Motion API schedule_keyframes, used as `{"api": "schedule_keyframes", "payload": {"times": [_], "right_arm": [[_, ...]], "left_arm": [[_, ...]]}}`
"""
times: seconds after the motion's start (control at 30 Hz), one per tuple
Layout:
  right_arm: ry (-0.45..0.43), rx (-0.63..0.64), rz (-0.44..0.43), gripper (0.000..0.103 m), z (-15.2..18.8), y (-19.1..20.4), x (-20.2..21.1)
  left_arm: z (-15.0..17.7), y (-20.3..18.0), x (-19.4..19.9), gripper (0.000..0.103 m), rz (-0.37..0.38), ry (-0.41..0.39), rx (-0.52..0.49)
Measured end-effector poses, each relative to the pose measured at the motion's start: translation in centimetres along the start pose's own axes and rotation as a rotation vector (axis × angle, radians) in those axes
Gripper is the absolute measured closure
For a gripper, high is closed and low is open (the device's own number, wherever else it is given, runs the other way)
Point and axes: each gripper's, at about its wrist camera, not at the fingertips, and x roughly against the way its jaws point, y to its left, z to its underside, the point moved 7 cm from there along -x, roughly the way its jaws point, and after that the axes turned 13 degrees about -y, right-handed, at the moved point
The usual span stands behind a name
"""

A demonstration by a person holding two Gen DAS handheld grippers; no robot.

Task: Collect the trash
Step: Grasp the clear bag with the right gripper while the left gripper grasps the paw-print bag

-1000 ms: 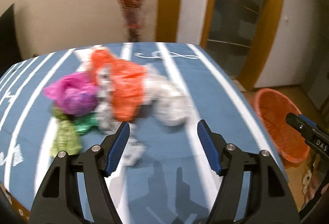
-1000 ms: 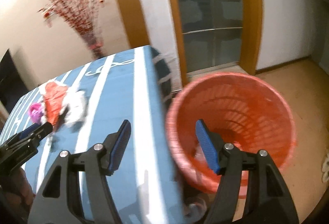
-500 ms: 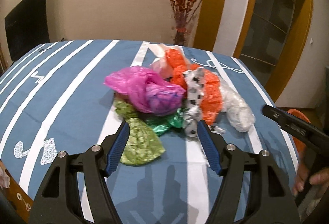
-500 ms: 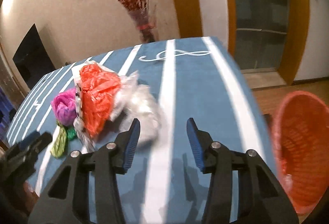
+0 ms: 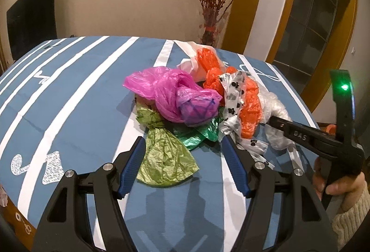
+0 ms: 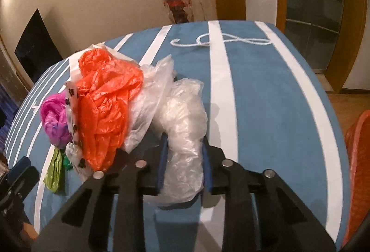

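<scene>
A heap of crumpled plastic bags lies on the blue striped tablecloth (image 5: 76, 108). It holds a pink bag (image 5: 168, 92), an orange bag (image 5: 249, 101), an olive green bag (image 5: 165, 157), a paw-print bag (image 5: 233, 94) and a clear bag (image 6: 185, 122). My left gripper (image 5: 183, 157) is open, just in front of the olive green bag. My right gripper (image 6: 183, 155) has its jaws narrowed around the near end of the clear bag, pressing on both sides. It also shows in the left wrist view (image 5: 300, 136) at the heap's right.
An orange mesh basket (image 6: 358, 159) stands on the floor beyond the table's right edge. A vase of red branches (image 5: 210, 27) stands behind the table. A dark TV screen (image 5: 32, 11) is on the far left wall. A glass door (image 6: 312, 4) is at right.
My right gripper swung from the basket to the table, moved in on the clear bag and narrowed around it. My left gripper swung left and came closer to the olive green bag.
</scene>
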Motion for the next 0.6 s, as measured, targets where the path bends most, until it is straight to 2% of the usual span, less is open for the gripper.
{"api": "schedule_keyframes", "payload": {"times": [0.3,0.47,0.6], "right_arm": [[-0.055,-0.04,0.097,0.079,0.5,-5.3,4.3],[-0.063,-0.067,0.117,0.079,1.2,-7.5,5.9],[-0.066,-0.076,0.117,0.079,1.6,-8.3,6.6]], "left_arm": [[0.1,-3.3,-0.7,0.036,0.039,0.015,-0.023],[0.0,-5.4,-2.0,0.036,0.043,0.019,-0.048],[0.3,-5.9,-3.6,0.048,0.024,0.047,-0.052]]}}
